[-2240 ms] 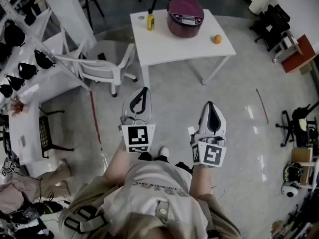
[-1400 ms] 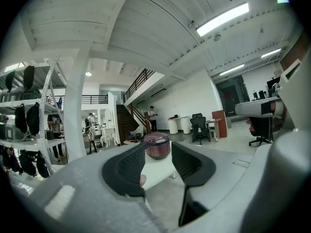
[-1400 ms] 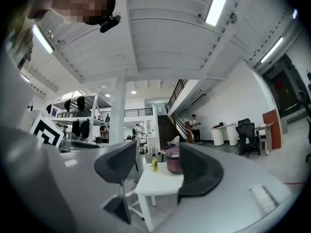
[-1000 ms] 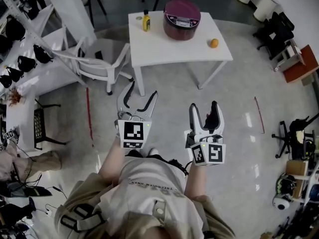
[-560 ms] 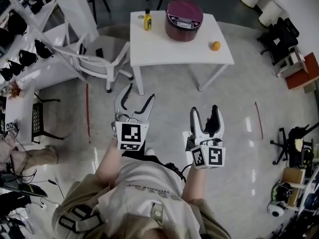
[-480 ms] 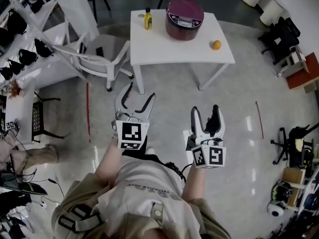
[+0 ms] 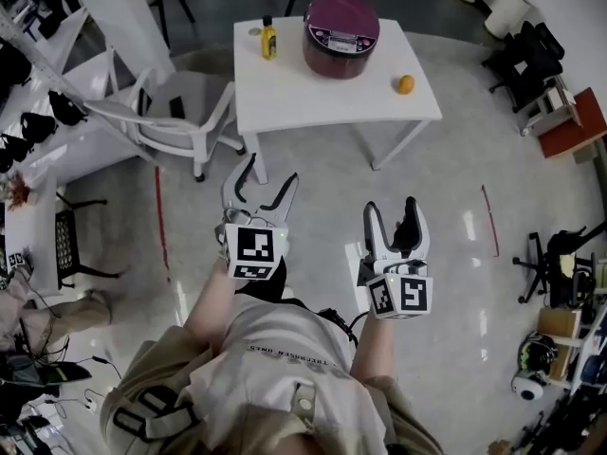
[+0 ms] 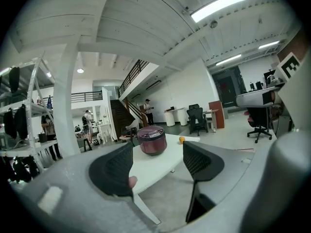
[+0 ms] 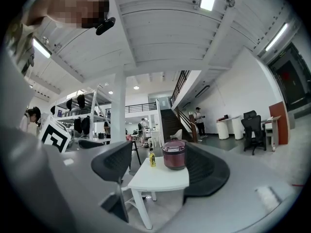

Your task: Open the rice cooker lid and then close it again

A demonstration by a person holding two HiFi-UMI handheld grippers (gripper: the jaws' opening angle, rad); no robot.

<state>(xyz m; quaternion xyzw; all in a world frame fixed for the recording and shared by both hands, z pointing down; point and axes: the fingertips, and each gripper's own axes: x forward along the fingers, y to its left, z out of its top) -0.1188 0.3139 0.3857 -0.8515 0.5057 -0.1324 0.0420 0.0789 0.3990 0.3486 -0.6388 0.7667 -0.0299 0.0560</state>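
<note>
A dark red rice cooker [image 7: 341, 34] with its lid down stands at the far side of a white table [image 7: 332, 98]. It also shows ahead between the jaws as the rice cooker [image 8: 152, 140] in the left gripper view and the rice cooker [image 9: 174, 155] in the right gripper view. My left gripper [image 7: 263, 182] and my right gripper [image 7: 393, 220] are held in front of the person's body, well short of the table. Both are open with nothing between the jaws.
A yellow bottle [image 7: 269, 39] and an orange [image 7: 405, 84] share the table. A white chair [image 7: 175, 112] stands left of the table, beside metal shelving [image 7: 57, 83]. Office chairs [image 7: 520, 50] and gear line the right side. People stand far off in the room.
Both grippers went from shut to open early on. The person has since stepped closer to the table, and the view has shifted a little.
</note>
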